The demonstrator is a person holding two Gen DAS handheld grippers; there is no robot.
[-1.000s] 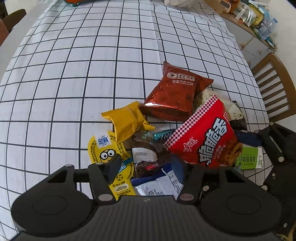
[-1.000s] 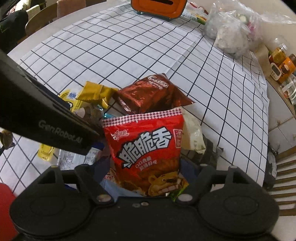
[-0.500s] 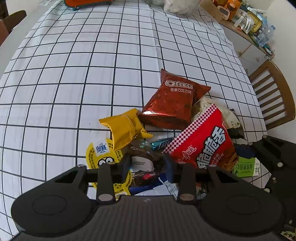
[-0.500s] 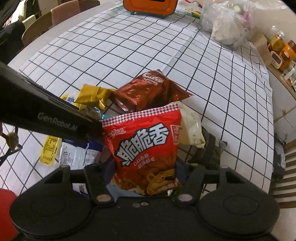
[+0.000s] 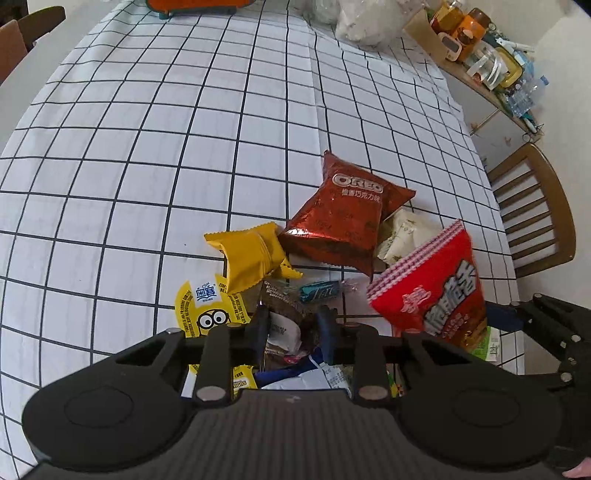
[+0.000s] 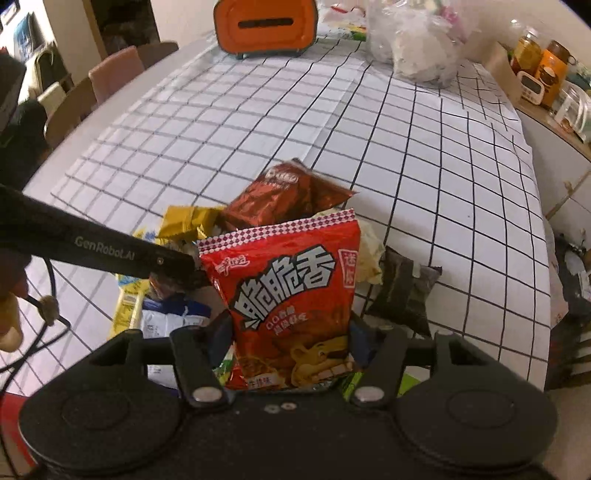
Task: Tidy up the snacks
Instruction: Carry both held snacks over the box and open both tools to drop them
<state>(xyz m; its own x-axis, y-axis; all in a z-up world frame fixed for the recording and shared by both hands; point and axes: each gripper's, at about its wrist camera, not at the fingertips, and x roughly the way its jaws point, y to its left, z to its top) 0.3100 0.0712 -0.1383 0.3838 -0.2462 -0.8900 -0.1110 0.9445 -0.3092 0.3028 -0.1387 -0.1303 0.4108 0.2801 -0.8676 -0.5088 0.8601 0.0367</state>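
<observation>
A heap of snacks lies on the checked tablecloth (image 5: 147, 155). My left gripper (image 5: 293, 325) points down into the heap, its jaws closing, and the pads pinch a small brown packet with a white label (image 5: 284, 314). Around it lie a yellow packet (image 5: 251, 254), a yellow cartoon pack (image 5: 207, 310), a teal candy (image 5: 319, 290) and a brown Oreo bag (image 5: 343, 218). My right gripper (image 6: 291, 332) is shut on the lower part of a red chip bag (image 6: 291, 280), which stands upright off the heap. That red chip bag (image 5: 432, 295) also shows at the right of the left wrist view.
An orange box (image 6: 264, 26) and plastic bags (image 6: 417, 44) stand at the table's far end. A wooden chair (image 5: 535, 210) is at the right edge, with a shelf of jars (image 5: 480, 48) beyond. A dark grey packet (image 6: 406, 288) and a cream packet (image 5: 402, 236) lie by the heap.
The left jaws have narrowed onto the brown packet. The right jaws have closed on the red chip bag and lifted it up, away from the heap.
</observation>
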